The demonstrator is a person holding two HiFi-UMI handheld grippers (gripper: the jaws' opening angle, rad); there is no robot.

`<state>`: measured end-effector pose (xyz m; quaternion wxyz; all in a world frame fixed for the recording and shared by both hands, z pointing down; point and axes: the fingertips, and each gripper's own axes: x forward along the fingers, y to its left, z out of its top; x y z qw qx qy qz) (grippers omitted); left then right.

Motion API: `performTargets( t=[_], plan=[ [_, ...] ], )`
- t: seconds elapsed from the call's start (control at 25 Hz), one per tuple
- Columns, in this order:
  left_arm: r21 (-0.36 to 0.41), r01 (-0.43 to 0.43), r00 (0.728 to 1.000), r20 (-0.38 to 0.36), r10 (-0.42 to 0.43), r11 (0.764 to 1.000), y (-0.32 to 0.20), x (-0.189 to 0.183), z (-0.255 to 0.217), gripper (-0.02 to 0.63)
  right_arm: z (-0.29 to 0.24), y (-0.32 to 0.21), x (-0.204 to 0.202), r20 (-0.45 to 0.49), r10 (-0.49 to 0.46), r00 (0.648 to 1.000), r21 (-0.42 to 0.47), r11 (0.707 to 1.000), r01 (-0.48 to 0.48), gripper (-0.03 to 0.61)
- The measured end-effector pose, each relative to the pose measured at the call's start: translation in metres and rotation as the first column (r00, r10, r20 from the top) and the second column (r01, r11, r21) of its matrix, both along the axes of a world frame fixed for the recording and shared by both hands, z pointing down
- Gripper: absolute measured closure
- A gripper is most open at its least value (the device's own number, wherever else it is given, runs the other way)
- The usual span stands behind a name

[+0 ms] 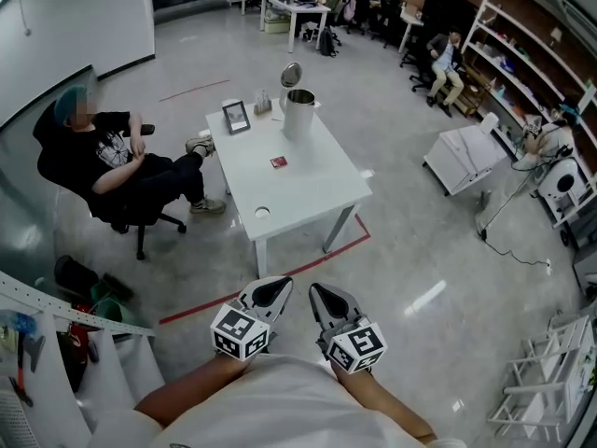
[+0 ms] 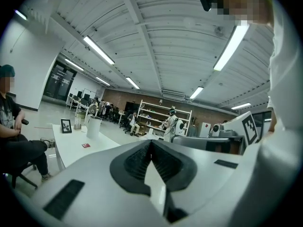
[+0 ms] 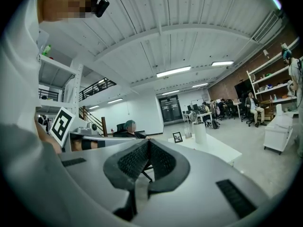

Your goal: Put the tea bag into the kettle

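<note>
The white kettle (image 1: 298,112) stands with its lid (image 1: 291,73) tipped open at the far end of the white table (image 1: 308,189). A small red tea bag (image 1: 279,162) lies flat near the table's middle. Both grippers hang close to my body, well short of the table's near edge. My left gripper (image 1: 278,287) and right gripper (image 1: 322,294) are both shut with nothing in them. In the left gripper view the kettle (image 2: 93,126) and tea bag (image 2: 85,145) show far off past the shut jaws. The right gripper view shows the kettle (image 3: 200,132) beyond its shut jaws.
A framed picture (image 1: 236,117) and a glass (image 1: 262,103) stand left of the kettle. A small white round thing (image 1: 262,213) lies near the table's front edge. A person (image 1: 117,157) sits in a chair left of the table. Red tape (image 1: 280,276) marks the floor.
</note>
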<state>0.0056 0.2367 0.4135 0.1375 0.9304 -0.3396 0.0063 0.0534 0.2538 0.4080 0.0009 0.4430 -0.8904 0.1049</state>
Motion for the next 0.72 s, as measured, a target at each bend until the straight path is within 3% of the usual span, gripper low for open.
performTargets(
  t=[0.36,0.56,0.72],
  plan=[
    [0.015,0.004,1.0,0.004,-0.004,1.0,-0.077,-0.061,-0.002,0.603,0.001,-0.074,-0.066,0.008,-0.027,1.0,-0.012,1.0,0.028,0.568],
    [0.1,-0.023,0.997,0.074,0.015,0.995,-0.089,-0.074,-0.005,0.603,0.002,-0.097,-0.083,0.014,-0.034,0.999,-0.021,0.999,0.034,0.568],
    [0.055,-0.023,0.999,0.05,0.02,0.998,-0.103,-0.078,0.003,0.603,0.004,-0.111,-0.09,0.023,-0.039,0.999,-0.026,0.999,0.04,0.568]
  ],
)
